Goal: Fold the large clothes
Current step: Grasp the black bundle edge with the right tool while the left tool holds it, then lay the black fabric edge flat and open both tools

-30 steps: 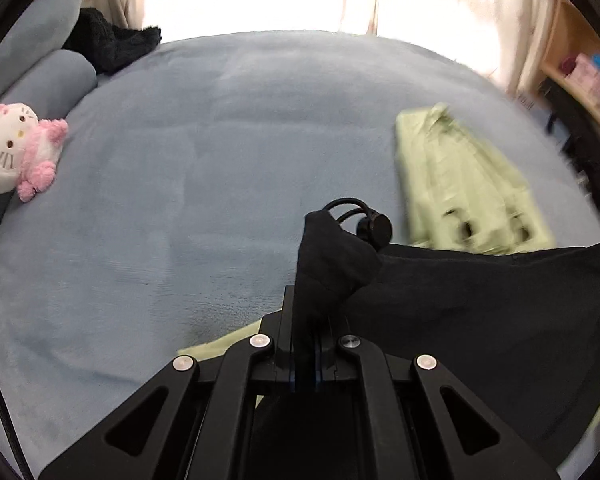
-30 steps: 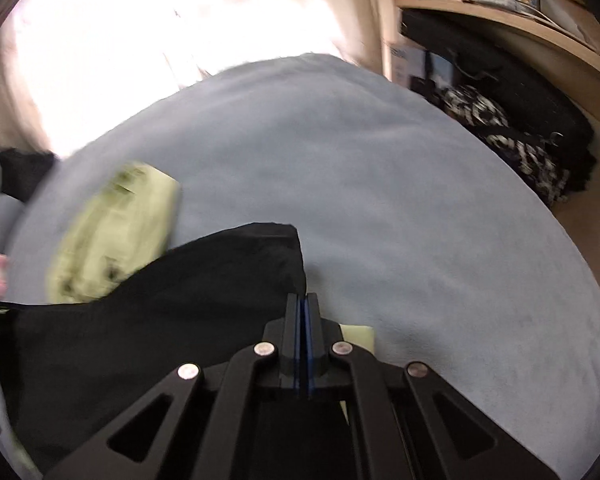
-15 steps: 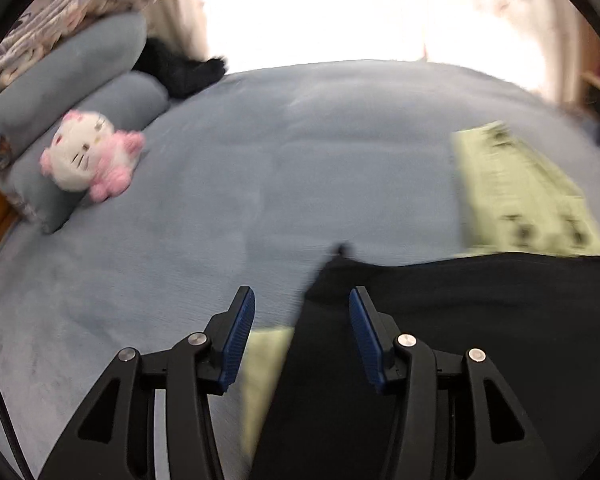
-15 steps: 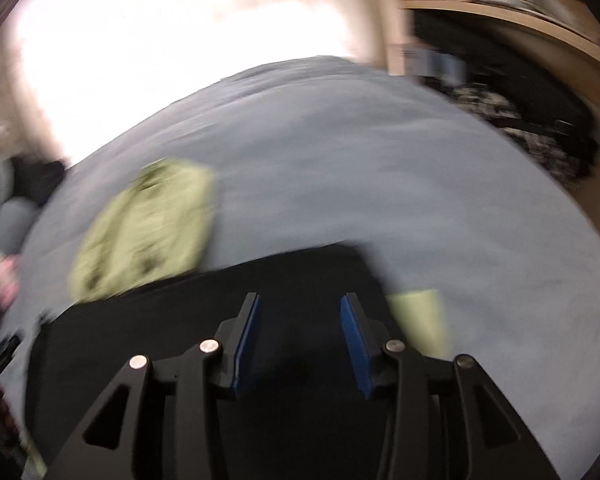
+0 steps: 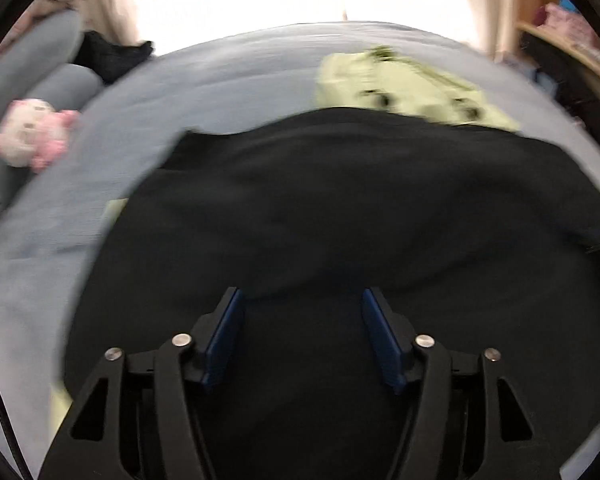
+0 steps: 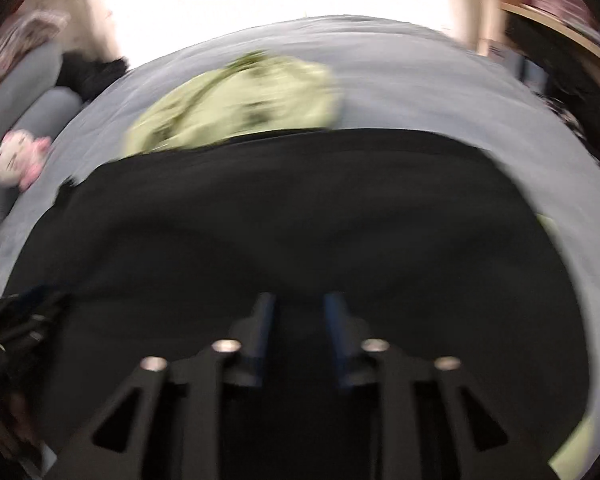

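Black garment (image 5: 340,208) lies folded on the grey bed (image 5: 236,80), overlapping the green garment (image 5: 400,84). Your left gripper (image 5: 303,336) just opened wide, right gripper (image 6: 298,332) narrowing, both empty. Regrip blind and you'll snag both layers.

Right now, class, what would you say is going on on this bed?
A person with a handheld gripper in each hand is folding a black garment on a grey-blue bed. The left gripper has just been opening and the right gripper closing; both hover over the cloth, pinching nothing. A folded light green garment lies beyond it, and a pink and white plush toy rests by the pillows.
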A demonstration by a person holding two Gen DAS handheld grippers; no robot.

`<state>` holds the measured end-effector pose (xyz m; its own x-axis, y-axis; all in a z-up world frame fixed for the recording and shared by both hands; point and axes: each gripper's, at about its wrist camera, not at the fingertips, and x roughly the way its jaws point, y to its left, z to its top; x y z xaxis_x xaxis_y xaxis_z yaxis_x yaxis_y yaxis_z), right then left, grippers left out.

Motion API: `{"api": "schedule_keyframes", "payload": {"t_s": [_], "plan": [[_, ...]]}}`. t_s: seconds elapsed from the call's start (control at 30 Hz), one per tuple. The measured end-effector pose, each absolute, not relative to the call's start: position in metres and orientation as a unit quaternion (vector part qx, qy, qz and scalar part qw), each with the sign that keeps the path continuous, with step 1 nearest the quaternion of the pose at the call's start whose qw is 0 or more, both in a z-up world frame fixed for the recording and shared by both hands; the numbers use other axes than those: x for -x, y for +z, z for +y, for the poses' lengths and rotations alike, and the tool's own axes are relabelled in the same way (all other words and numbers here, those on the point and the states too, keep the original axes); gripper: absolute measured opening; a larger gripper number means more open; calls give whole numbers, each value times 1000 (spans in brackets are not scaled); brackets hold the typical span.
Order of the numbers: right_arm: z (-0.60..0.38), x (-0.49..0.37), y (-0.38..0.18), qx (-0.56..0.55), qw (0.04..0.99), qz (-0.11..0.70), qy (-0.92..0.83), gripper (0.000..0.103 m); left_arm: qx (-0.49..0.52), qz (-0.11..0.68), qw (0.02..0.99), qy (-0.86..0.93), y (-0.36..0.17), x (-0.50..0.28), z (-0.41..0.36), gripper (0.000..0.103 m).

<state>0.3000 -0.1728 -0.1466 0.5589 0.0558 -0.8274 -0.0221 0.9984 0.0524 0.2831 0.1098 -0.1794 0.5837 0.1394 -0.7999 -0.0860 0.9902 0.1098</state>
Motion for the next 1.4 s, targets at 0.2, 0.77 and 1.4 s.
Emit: {"api": "schedule_keyframes", "payload": {"t_s": [0.2,0.77,1.4], "plan": [[-281,-279,-151,-49,871,481,-86,20,11,466,881,89,-179,-275,155,72],[-111,-369,-128,-72,877,463,106,24,25,415,907,67,-138,-368,110,67],[-273,-393,-161,-63,899,422,-97,22,61,444,874,190,-189,-398,216,68]]}}
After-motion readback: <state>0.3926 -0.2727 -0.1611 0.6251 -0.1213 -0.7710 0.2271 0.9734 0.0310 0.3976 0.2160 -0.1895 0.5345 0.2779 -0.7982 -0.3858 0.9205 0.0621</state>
